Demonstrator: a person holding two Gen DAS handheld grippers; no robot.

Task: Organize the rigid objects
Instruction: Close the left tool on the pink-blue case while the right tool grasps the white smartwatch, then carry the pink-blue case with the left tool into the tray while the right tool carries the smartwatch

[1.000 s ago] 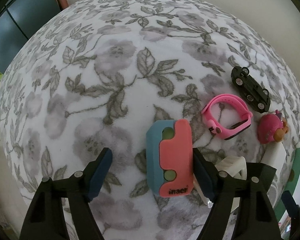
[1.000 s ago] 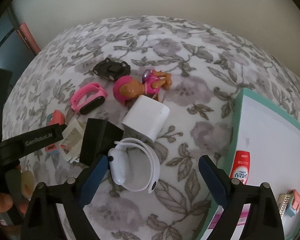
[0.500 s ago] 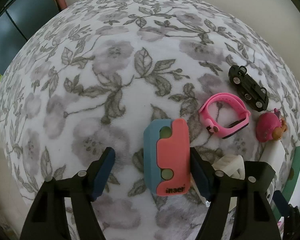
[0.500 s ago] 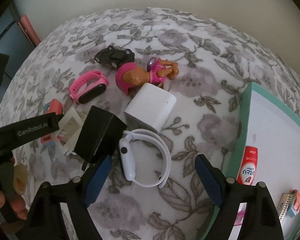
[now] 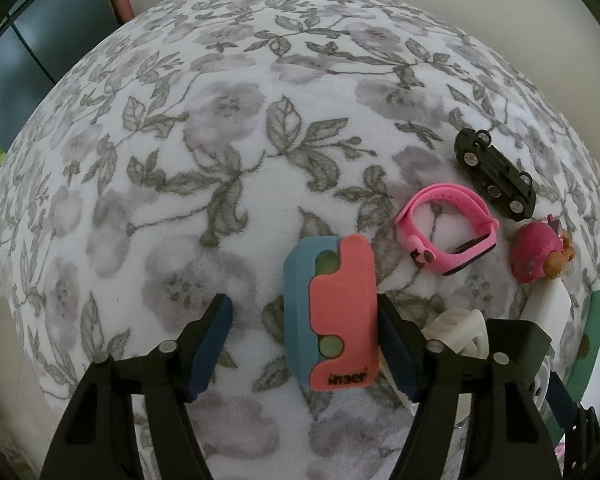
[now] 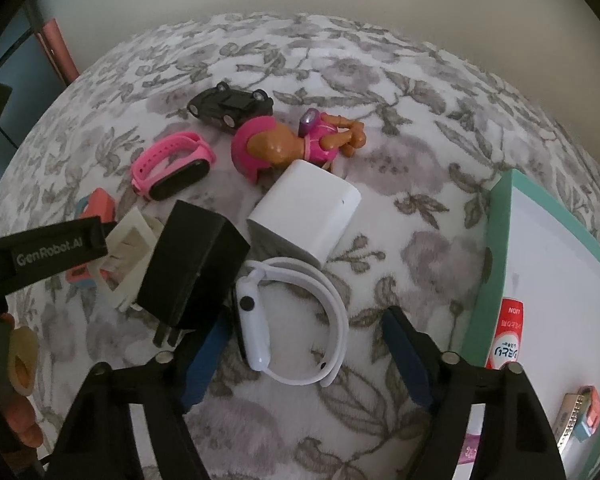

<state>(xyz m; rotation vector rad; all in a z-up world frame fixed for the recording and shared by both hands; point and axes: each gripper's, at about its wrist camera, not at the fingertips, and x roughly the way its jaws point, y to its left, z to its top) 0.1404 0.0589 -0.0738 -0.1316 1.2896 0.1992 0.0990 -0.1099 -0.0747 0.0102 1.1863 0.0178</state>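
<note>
the left gripper (image 5: pixel 304 344) points down at a flowered cloth (image 5: pixel 228 128), its jaws just closing around a blue-and-coral case (image 5: pixel 332 316) lying flat between them. the right finger touches the case's coral side, the left finger stands apart from it, so nothing is clamped. right of the case lie a pink watch (image 5: pixel 446 232), a black toy car (image 5: pixel 494 174) and a pink toy dog (image 5: pixel 540 256).

in the right wrist view the black adapter (image 6: pixel 192 268) lies at the left, just beside the gripper's left finger, overlapping a cream plug piece (image 6: pixel 128 248). the right gripper (image 6: pixel 304 356) has been closing too, and a white watch (image 6: pixel 296 320) lies on the cloth between its jaws, the watch body just beside the left finger, the right finger clear of the band; unclenched. a white charger block (image 6: pixel 308 212) sits just above the watch. at the far right a teal-rimmed tray (image 6: pixel 496 248) holds a red tube (image 6: pixel 508 336).
</note>
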